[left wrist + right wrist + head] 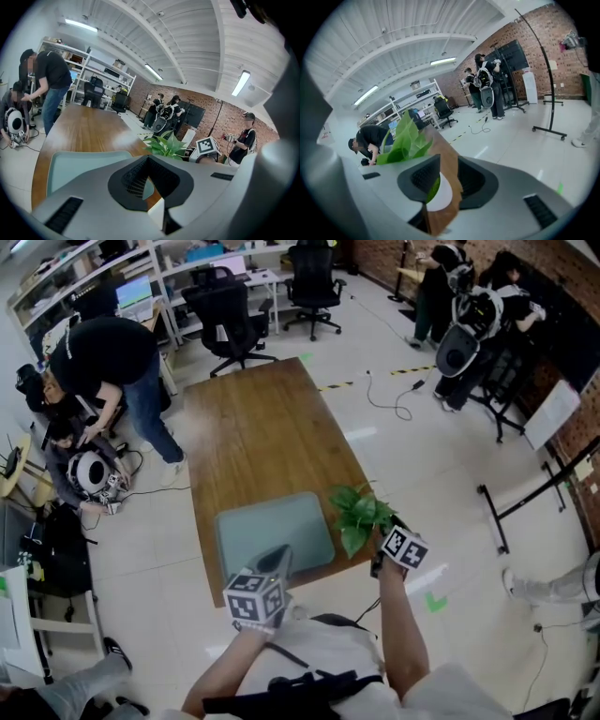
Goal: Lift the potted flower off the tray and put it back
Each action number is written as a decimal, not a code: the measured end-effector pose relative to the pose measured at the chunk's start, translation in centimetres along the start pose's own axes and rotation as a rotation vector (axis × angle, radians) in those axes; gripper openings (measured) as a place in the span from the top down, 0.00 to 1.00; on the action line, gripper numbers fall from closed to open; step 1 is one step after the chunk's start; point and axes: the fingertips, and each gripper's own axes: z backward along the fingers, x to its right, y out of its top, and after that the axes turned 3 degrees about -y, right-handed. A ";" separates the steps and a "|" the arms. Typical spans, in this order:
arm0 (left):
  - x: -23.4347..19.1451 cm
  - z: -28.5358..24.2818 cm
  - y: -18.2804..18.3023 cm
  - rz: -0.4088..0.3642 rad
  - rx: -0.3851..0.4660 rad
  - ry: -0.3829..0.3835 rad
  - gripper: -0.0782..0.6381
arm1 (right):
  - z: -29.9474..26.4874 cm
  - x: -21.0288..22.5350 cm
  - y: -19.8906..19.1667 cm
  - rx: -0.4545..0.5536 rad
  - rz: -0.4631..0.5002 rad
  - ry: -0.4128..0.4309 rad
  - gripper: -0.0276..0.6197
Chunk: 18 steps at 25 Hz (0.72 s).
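**A:** Where is the potted flower (359, 514) at this moment?

**B:** Off the tray (272, 521). It stands on the wooden table (253, 427) by the near right corner, just to the right of the tray. The tray itself lies at the near end of the table with nothing on it.

**A:** And your right gripper (373, 549)?

**B:** It is low beside the plant on its near right side, pointing in at it. My jaws there stand wide apart. The white pot (440, 194) sits in the gap between them, with bare wood showing beside it. The pads are not pressing on it, and the green leaves rise above my left jaw.

**A:** What about the other hand?

**B:** My left gripper (277, 557) hangs over the near edge of the tray, pointing toward the far end of the table. Its tips are together and there is nothing between them. Past them I see the tray, and to the right the leaves and my right gripper's marker cube.

**A:** Anyone else close by?

**B:** A person in a dark top (108, 357) bends over on the floor to the far left, well apart from the table.
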 end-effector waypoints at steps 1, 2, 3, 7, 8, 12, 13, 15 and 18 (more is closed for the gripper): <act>0.2 0.2 -0.2 0.000 -0.002 -0.003 0.90 | 0.7 0.3 0.4 0.014 -0.007 -0.004 0.74; 0.4 0.4 -0.4 0.000 -0.004 -0.005 0.90 | 1.6 0.7 0.7 0.026 -0.012 -0.008 0.74; 0.7 0.6 -0.7 0.001 -0.005 -0.006 0.90 | 2.5 0.9 1.0 0.038 -0.015 -0.008 0.74; 1.8 2.4 -1.8 0.009 0.009 0.001 0.90 | 6.9 0.9 1.6 0.071 -0.018 0.051 0.78; 2.0 2.9 -2.0 0.010 0.013 0.002 0.90 | 8.0 0.5 1.8 0.080 -0.016 0.070 0.79; 2.2 5.3 -2.9 0.019 0.027 0.011 0.90 | 11.6 -2.7 1.2 0.099 0.025 0.143 0.87; 2.1 6.1 -3.2 0.026 0.032 0.014 0.90 | 12.3 -3.8 0.8 0.100 0.041 0.162 0.93; 1.9 7.9 -3.8 0.044 0.047 0.021 0.90 | 13.7 -6.1 -0.3 0.089 0.068 0.199 0.96; 1.8 10.5 -4.8 0.071 0.065 0.039 0.90 | 15.5 -8.9 -2.6 0.051 0.099 0.245 0.96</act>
